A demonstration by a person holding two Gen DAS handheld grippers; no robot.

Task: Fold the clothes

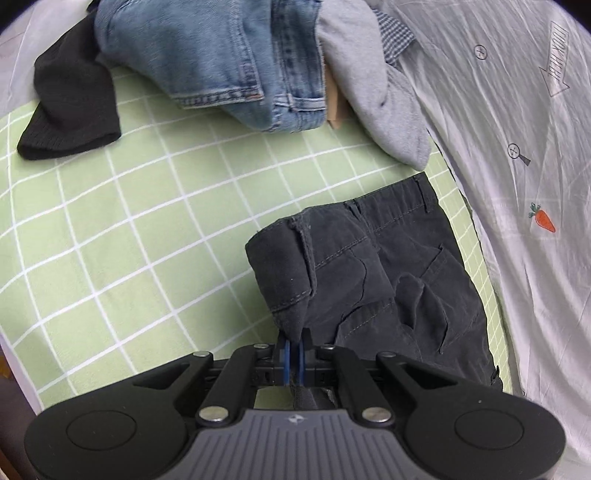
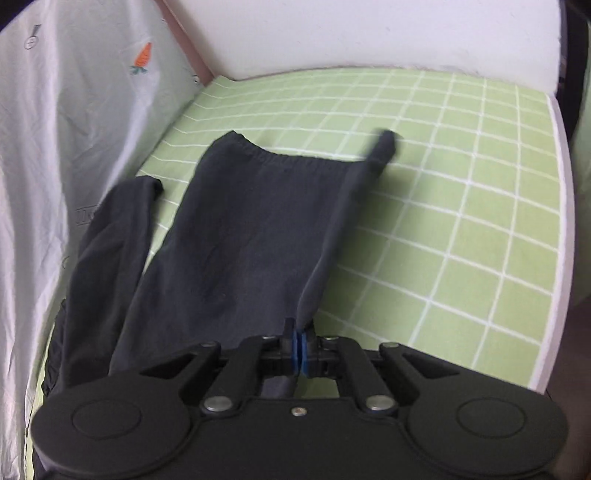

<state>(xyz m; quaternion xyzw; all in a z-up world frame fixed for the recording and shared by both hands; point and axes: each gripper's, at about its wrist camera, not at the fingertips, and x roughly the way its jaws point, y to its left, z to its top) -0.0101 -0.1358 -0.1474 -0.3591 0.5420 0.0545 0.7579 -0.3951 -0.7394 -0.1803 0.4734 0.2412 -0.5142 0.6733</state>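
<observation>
Left wrist view showed the left gripper [image 1: 294, 341] with its blue-padded jaws clamped tight on a corner of a pair of dark charcoal cotton trousers [image 1: 388, 273]. The pinched waist end was lifted and folded over toward the camera, while the rest of the garment, with its belt loops and a back pocket, lay on the pale green bedsheet with a white grid pattern [image 1: 147, 229]. Beyond it sat a heap of unfolded laundry: faded blue denim jeans [image 1: 207, 55], a black ribbed knit garment [image 1: 70, 107] to their left, a light grey jersey garment [image 1: 373, 96] to their right, and a scrap of blue-and-white checked fabric [image 1: 397, 37] peeking out behind the grey one. A white wrinkled cover printed with a small orange carrot [image 1: 517, 110] ran along the right side of the sheet.

From the right wrist view, the right gripper [image 2: 300, 343] was likewise pinched closed, holding the edge of the same dark trousers [image 2: 255, 229]. One leg stretched away from the jaws across the green sheet [image 2: 461, 229], its far hem gathered, with a blurred corner sticking up at the right. The other leg trailed off to the left, against the white cover [image 2: 55, 147]. A plain white wall panel [image 2: 369, 33] stood at the sheet's far end.
</observation>
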